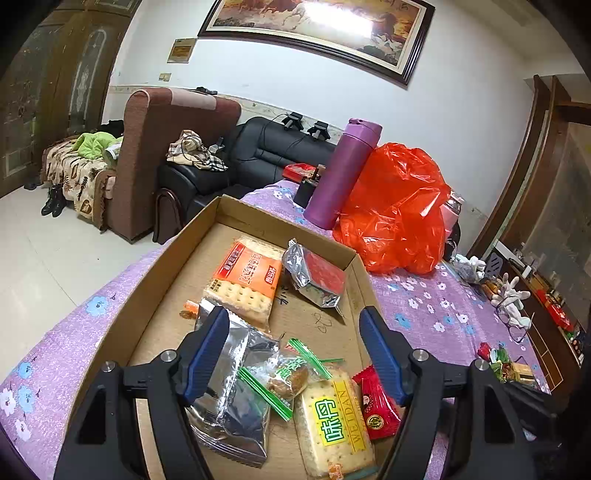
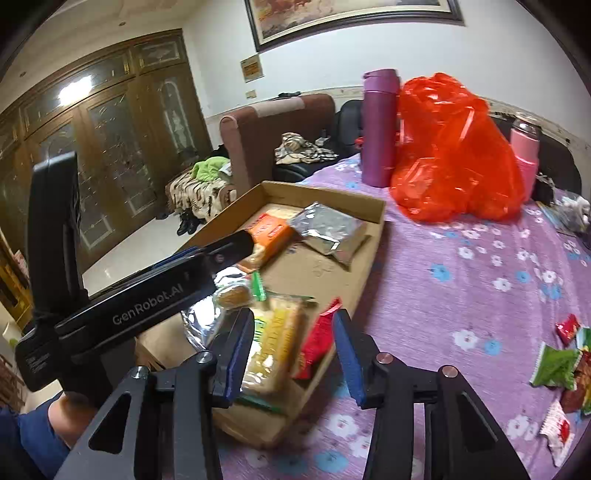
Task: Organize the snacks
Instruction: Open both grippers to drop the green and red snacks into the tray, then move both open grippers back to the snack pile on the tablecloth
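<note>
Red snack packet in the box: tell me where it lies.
In the left wrist view the red snack packet lies at the near right corner of the cardboard box, against the right side of the yellow cracker pack.

The yellow cracker pack [image 2: 275,343] was motion-blurred at lower centre (label unreadable), and the framed painting [image 2: 347,18] was cropped by the top edge.
</note>
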`<state>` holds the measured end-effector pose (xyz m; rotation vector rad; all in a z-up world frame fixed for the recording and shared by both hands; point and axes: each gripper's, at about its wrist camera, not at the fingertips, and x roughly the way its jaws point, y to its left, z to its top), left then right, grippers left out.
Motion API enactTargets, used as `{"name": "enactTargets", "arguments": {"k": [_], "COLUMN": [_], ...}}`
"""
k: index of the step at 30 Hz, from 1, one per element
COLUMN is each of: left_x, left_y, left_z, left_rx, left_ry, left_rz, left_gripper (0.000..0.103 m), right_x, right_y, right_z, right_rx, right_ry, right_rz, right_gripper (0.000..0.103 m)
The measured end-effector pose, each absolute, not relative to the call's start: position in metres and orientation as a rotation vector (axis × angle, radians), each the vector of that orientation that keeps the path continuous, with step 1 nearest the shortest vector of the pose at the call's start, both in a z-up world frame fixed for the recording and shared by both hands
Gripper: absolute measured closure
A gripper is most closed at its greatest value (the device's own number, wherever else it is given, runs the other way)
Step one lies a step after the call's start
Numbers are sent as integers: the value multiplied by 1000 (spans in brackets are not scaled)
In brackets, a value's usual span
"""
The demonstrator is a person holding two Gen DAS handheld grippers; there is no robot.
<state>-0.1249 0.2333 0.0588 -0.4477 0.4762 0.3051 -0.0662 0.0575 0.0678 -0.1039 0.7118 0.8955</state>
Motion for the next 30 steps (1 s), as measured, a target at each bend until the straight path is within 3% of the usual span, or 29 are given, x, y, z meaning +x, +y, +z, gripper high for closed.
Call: {"name": "enactTargets", "arguments": {"k": [16,30], "left_x": [-131,-115], "left_y": [214,116], "left_z": [84,100], "left_rx": [-384,-225], "left_ry": [490,537], "left_rz": [333,200], "left_gripper": [26,26], "right_x": [-38,-5], "right_y": [-61,-195], "right_z": [106,88], "right_rx": [172,386], "right_ry": [649,641], "right_rz": [778,576], "right_gripper": [49,45]}}
